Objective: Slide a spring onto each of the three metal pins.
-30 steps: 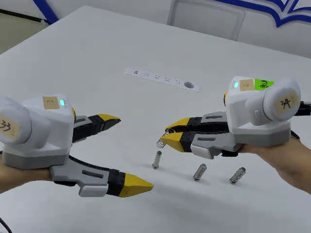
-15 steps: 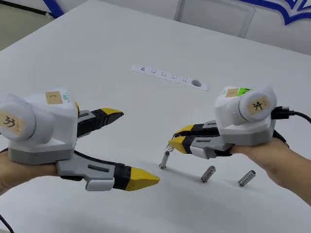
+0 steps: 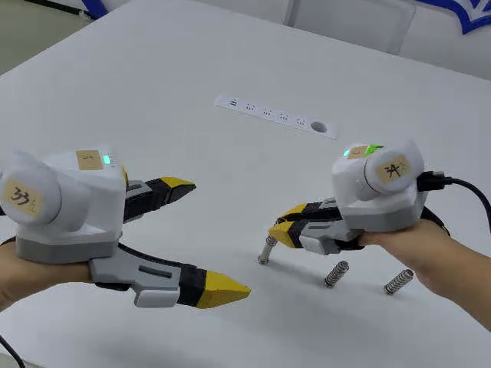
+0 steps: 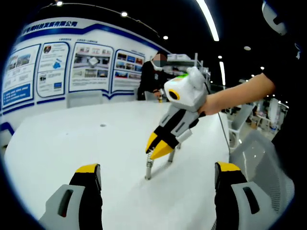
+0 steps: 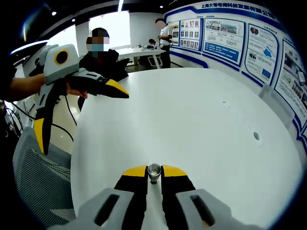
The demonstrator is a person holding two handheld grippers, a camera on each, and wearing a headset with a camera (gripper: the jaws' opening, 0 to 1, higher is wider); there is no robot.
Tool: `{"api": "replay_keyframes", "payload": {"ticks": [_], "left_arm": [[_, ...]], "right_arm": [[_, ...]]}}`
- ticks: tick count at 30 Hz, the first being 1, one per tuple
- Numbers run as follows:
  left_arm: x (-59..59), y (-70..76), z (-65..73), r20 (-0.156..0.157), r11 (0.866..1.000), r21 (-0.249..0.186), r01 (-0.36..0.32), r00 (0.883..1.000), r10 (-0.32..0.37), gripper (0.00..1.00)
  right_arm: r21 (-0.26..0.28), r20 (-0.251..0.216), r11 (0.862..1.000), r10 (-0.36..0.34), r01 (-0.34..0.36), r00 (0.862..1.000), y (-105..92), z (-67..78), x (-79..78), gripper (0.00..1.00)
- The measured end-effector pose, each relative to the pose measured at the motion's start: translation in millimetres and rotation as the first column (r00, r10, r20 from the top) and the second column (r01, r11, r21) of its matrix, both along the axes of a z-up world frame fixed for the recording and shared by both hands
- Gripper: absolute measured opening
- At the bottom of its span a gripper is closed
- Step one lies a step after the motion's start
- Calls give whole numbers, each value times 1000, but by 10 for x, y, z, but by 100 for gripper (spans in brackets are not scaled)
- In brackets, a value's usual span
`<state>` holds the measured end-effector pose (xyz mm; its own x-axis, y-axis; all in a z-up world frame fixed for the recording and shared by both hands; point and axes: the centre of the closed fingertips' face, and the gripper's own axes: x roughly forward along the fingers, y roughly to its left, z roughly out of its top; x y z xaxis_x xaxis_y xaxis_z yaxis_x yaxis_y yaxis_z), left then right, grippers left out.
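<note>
A bare metal pin (image 3: 266, 251) stands slightly tilted on the white table (image 3: 153, 92). My right gripper (image 3: 279, 229) is shut on a small spring (image 5: 154, 171), held right at the pin's top; the spring shows end-on between the yellow tips. From the left gripper view, the spring (image 4: 150, 154) hangs just over the pin (image 4: 148, 169). Two more pins, each wearing a spring (image 3: 335, 273) (image 3: 397, 280), stand to the right. My left gripper (image 3: 207, 238) hovers open to the left of the pin with nothing between its jaws.
A white power strip (image 3: 275, 117) lies across the table farther back, with a chair (image 3: 349, 23) beyond the far edge. People stand and sit past the table edge (image 5: 98, 52). A small hole (image 5: 256, 136) marks the tabletop.
My right gripper has come down and a little left with the spring, bringing it onto the top of the bare pin. The left gripper has stayed open beside it.
</note>
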<state>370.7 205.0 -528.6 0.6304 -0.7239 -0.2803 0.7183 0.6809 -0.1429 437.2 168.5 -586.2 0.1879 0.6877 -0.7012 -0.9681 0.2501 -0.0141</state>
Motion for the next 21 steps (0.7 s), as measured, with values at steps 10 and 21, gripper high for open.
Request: {"api": "replay_keyframes", "payload": {"ticks": [10, 21], "left_arm": [[-20, 29, -21, -12, 1000, -1, -4, 1000, 4, 100], [-36, 63, -65, -22, 1000, 3, -11, 1000, 11, 100]], "right_arm": [[-51, 13, 999, 12, -11, 1000, 26, -245, 4, 11], [-83, 9, 996, 9, -9, 1000, 2, -411, 16, 12]]}}
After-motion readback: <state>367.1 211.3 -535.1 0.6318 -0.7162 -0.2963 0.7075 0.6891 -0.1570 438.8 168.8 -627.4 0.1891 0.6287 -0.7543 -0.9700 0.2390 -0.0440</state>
